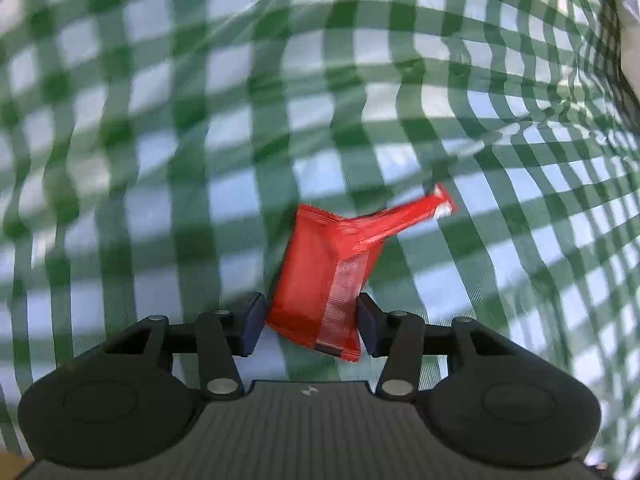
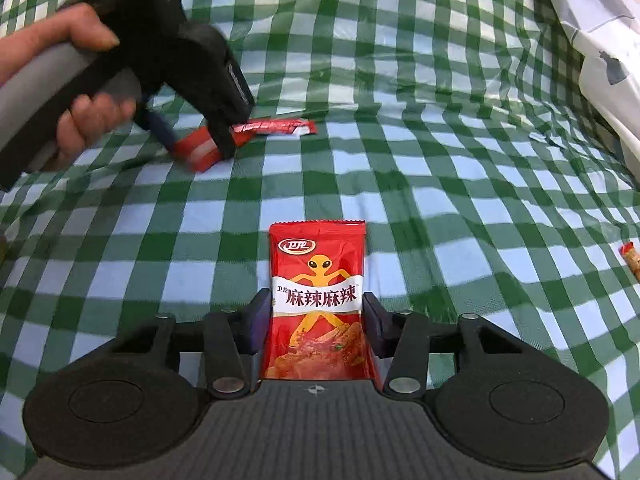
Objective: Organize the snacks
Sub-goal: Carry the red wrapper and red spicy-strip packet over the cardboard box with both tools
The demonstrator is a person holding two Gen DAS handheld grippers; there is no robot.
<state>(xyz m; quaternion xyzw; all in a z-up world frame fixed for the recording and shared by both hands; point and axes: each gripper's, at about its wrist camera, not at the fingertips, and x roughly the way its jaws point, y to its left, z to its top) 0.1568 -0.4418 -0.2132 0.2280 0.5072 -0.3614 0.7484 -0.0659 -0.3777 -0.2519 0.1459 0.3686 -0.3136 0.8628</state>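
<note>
Red packet (image 1: pixel 320 280) clamped in left tool (image 1: pixel 311 322) | alien packet (image 2: pixel 318 304) clamped in right tool (image 2: pixel 316 326)

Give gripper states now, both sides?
Left gripper: shut on red packet.
Right gripper: shut on alien packet.

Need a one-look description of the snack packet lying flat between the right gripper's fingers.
On the green-and-white checked cloth, look just in front of the right gripper: the red packet lies flat between its fingers, face up. Unlike the plain red packets at the left gripper, it shows an orange alien figure and a white band of Chinese characters.
</note>
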